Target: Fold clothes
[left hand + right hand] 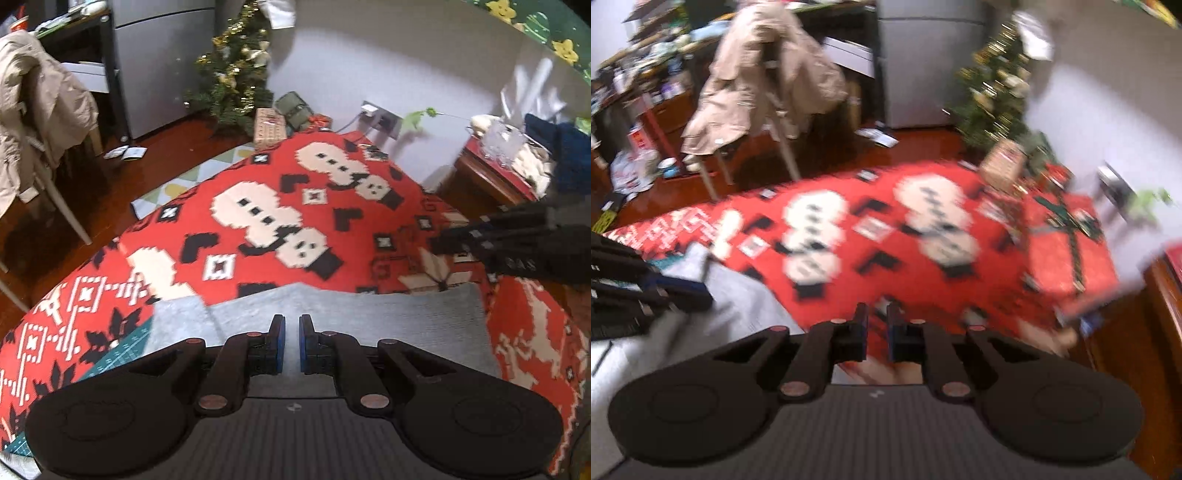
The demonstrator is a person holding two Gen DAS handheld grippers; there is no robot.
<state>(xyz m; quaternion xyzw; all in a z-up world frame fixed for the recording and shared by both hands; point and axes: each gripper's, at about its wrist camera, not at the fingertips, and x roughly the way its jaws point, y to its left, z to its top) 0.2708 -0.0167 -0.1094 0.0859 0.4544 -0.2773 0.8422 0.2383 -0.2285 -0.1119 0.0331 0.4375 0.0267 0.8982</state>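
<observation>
Grey garment (332,314): laid flat on a red patterned cloth (258,221) with white snowman figures, nearest the cameras. Left gripper (291,341): held just above the garment, blue-padded jaws parted by a narrow gap, nothing seen between them. Right gripper (876,332): jaws likewise slightly apart and empty, positioned over the red cloth beside the garment's edge; view blurred. Surroundings: beige coat (33,110) draped over a chair, decorated tree (236,70) against the wall.

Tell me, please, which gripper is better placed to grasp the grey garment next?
Probably the left gripper: it hangs open right over the grey garment. The right gripper sits beyond its edge, over the red blanket.
</observation>
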